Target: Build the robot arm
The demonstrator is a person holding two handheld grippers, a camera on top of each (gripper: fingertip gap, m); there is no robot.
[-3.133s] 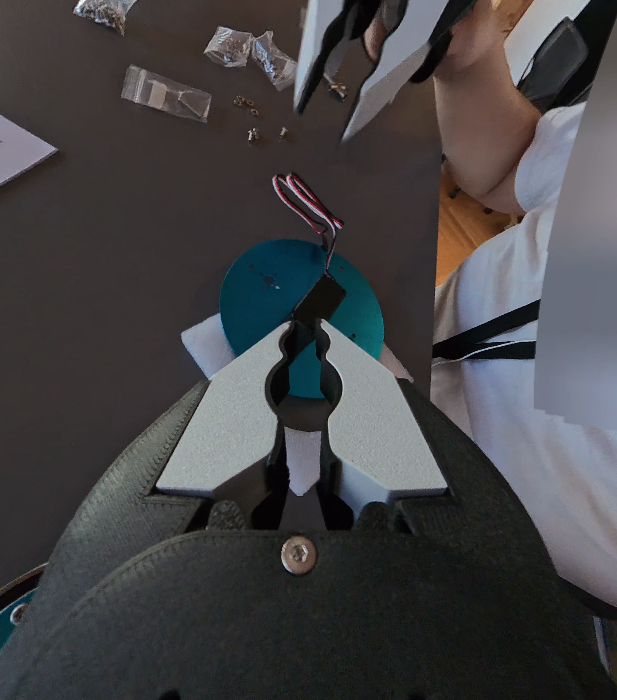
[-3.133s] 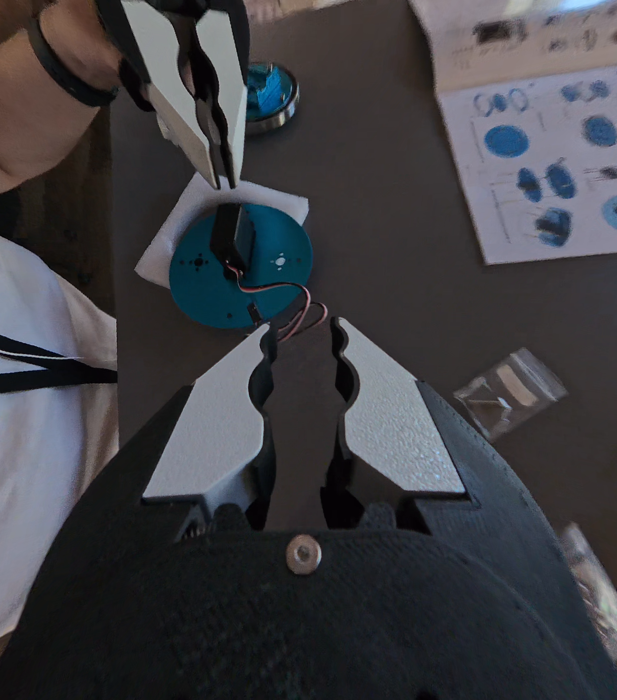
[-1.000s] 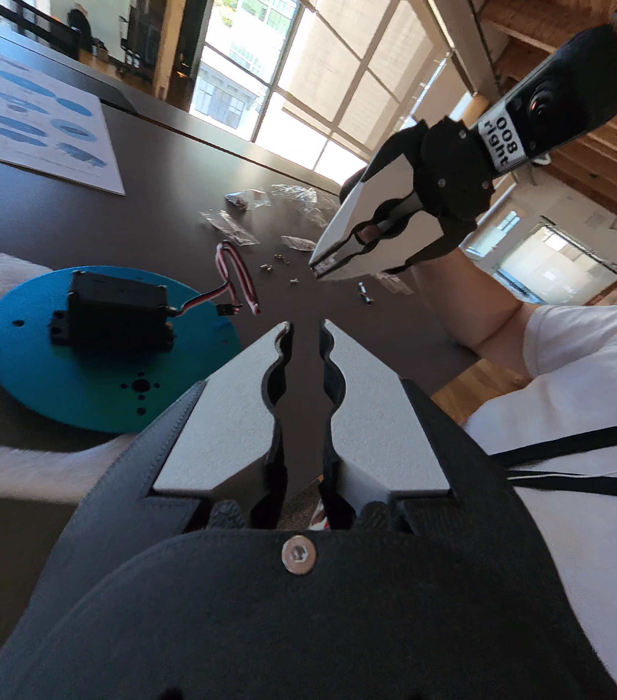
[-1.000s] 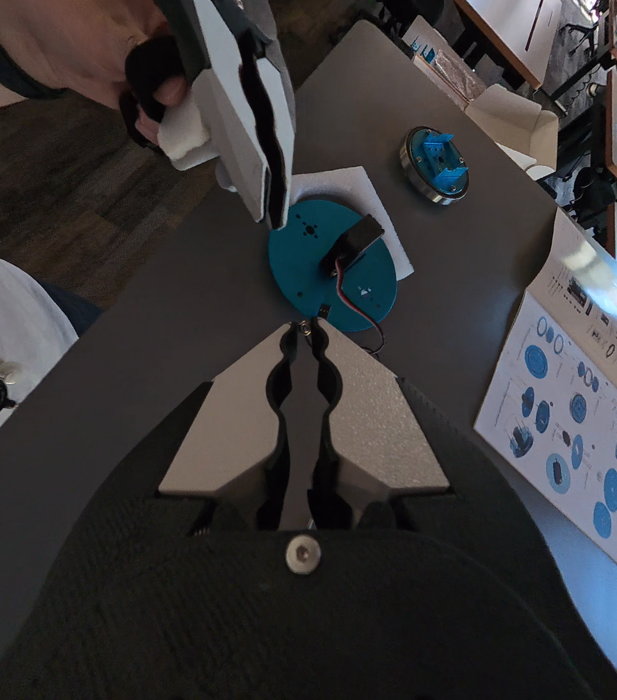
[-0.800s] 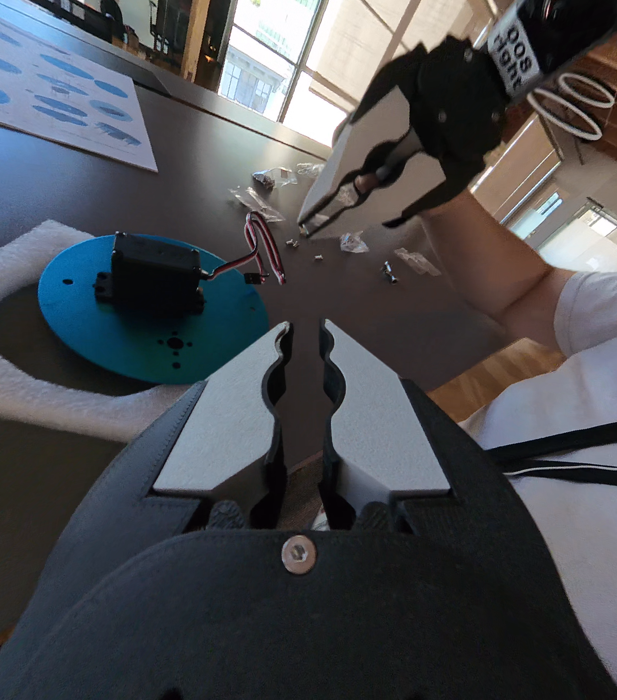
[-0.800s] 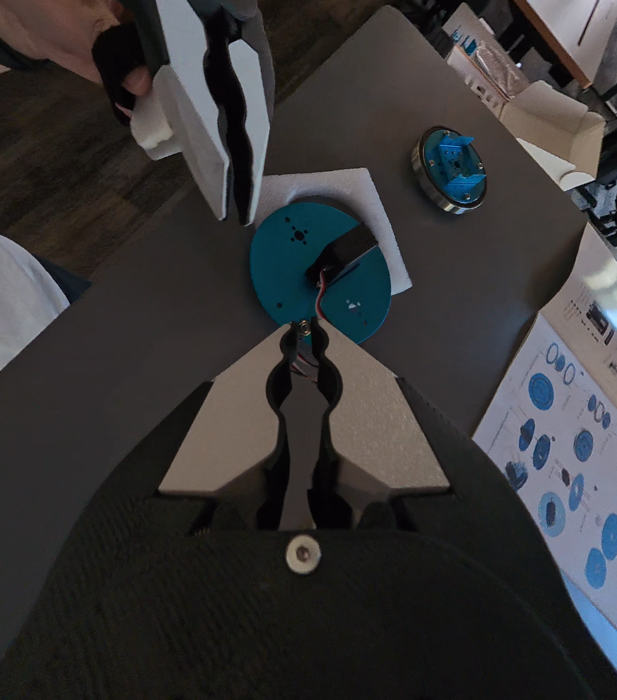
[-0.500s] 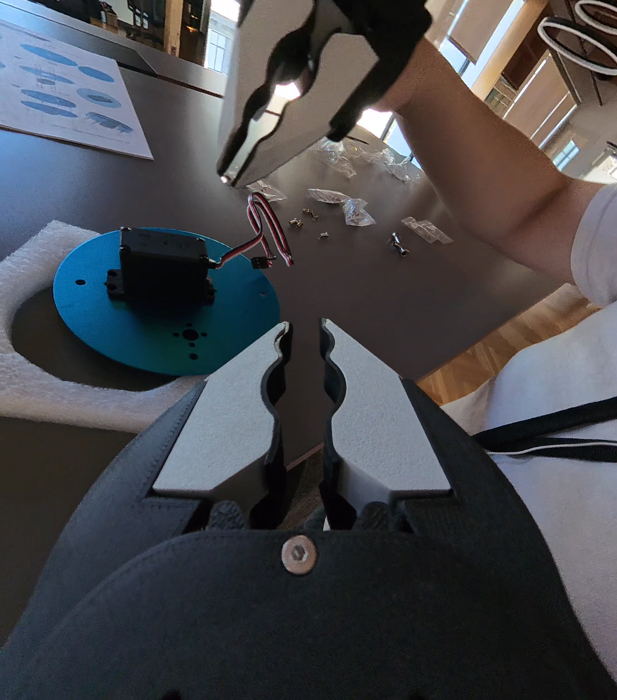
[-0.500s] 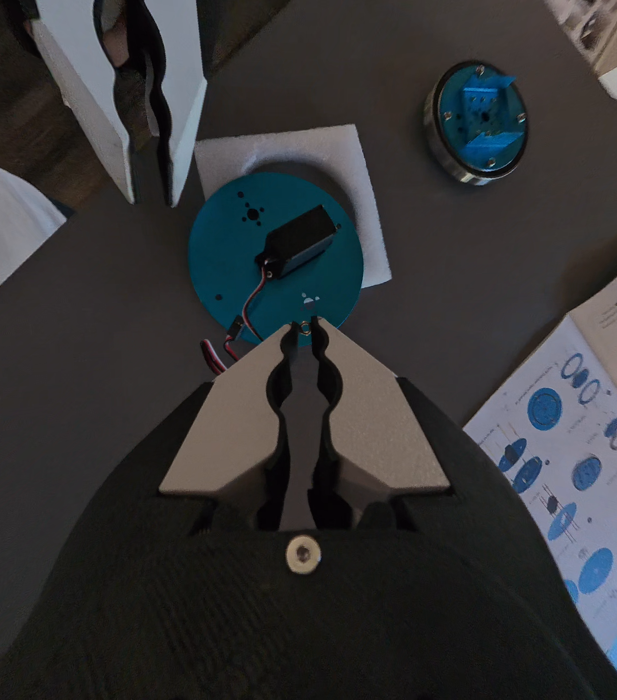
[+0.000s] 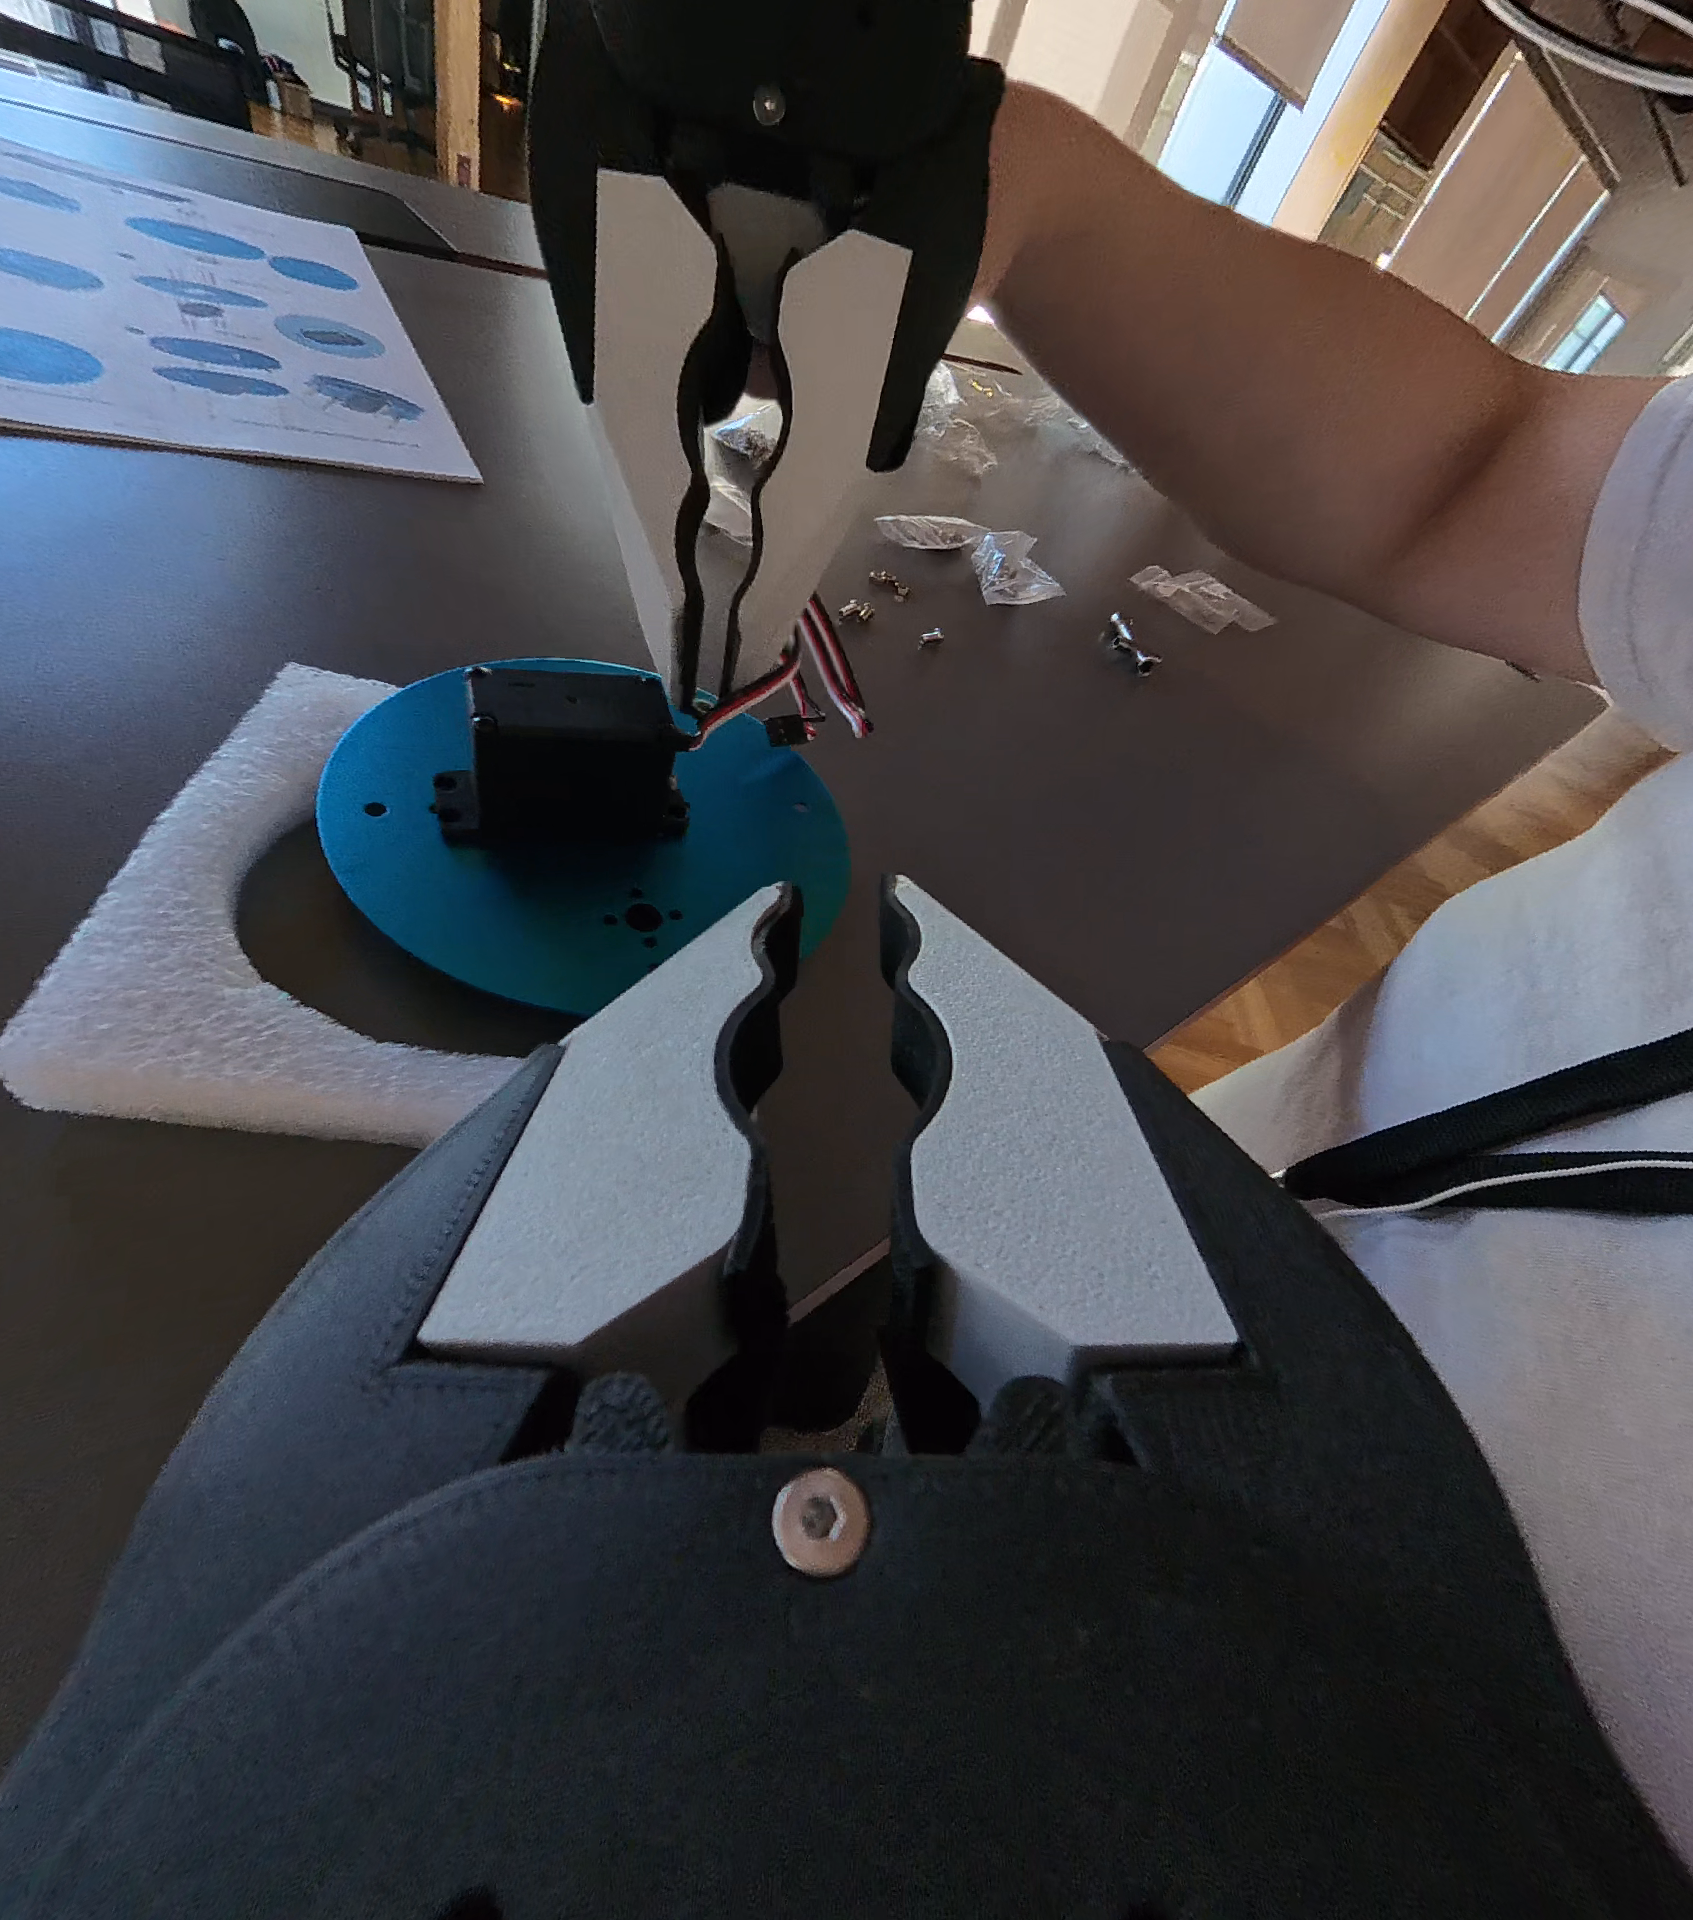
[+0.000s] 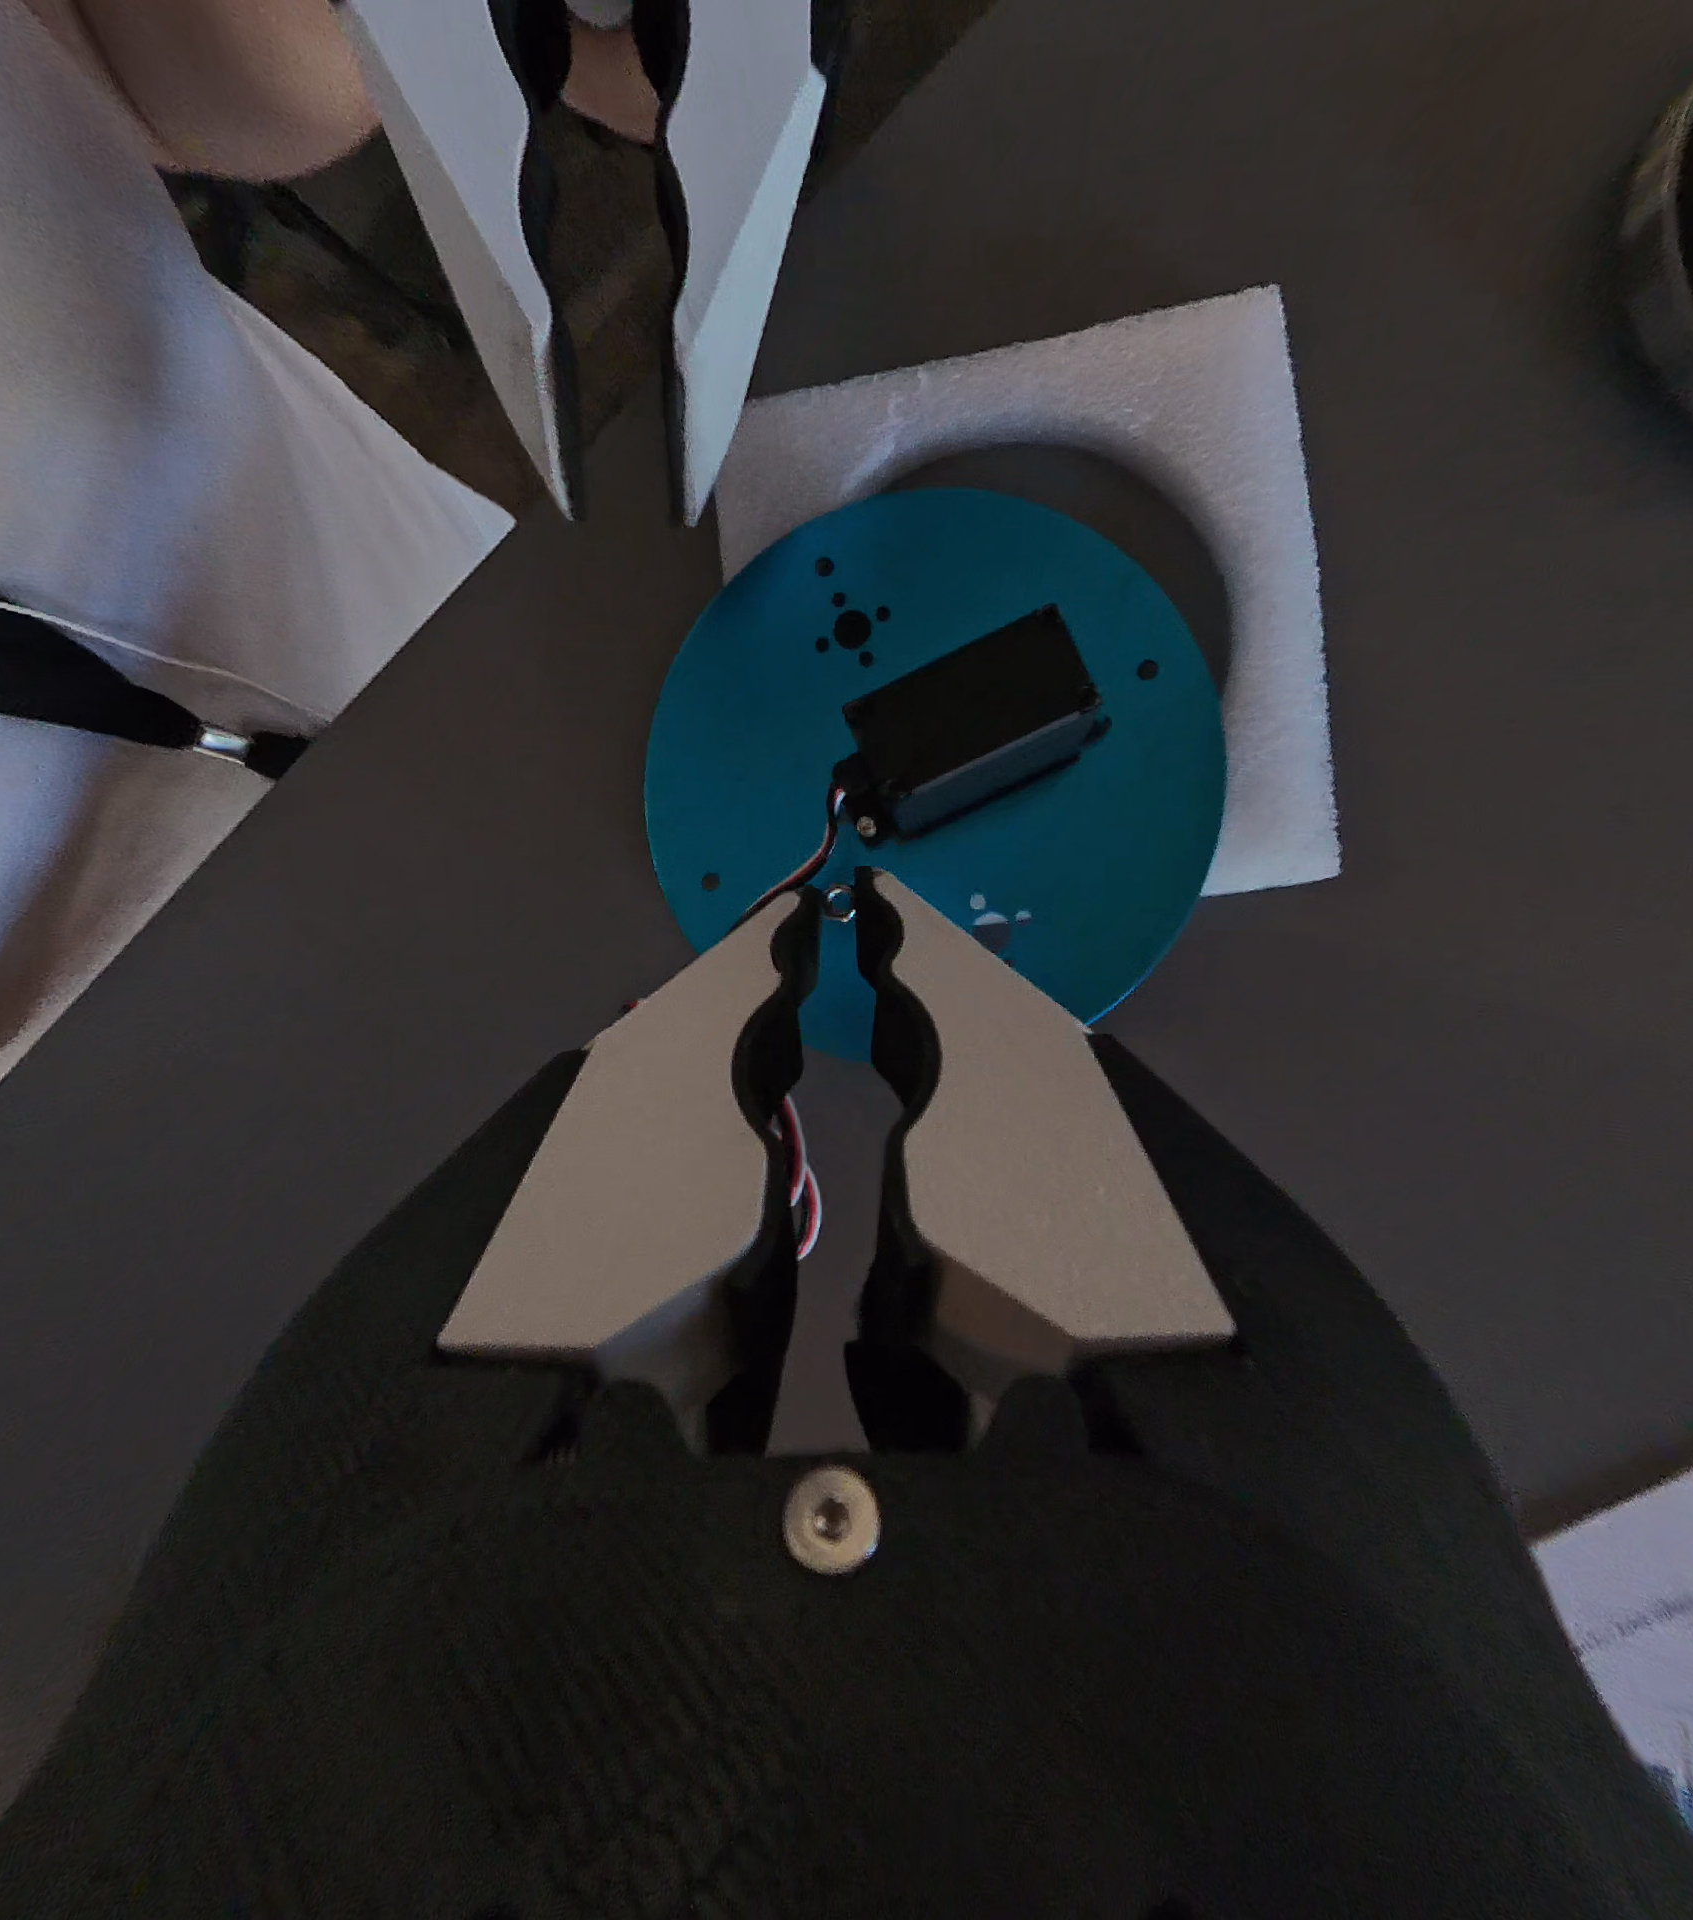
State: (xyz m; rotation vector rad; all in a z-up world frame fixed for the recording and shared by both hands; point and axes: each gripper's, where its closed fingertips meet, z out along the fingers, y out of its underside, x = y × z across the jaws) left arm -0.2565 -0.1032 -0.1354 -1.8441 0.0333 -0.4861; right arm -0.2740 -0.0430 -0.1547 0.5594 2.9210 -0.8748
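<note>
My right gripper (image 10: 840, 902) is closed on a small silver nut (image 10: 838, 901), pinched at the very tips of its fingers. It hangs just above the blue disc (image 10: 748, 727), right beside the wire end of the black servo (image 10: 972, 717) that sits on that disc. In the left wrist view I see the same gripper (image 9: 707, 675) pointing down at the servo (image 9: 567, 753), tips by the corner where the red, white and black wires (image 9: 826, 660) leave it. My left gripper (image 9: 837, 904) holds nothing; its jaws stand a little apart, at the near edge of the disc (image 9: 551, 935) and clear of it. The disc lies partly on a white foam pad (image 9: 167, 987) with a round cut-out, on the dark table (image 9: 94, 582). Beyond the disc lie loose screws (image 9: 883, 613) and small plastic bags (image 9: 1013, 566); left of it, a printed sheet (image 9: 156, 322).
</note>
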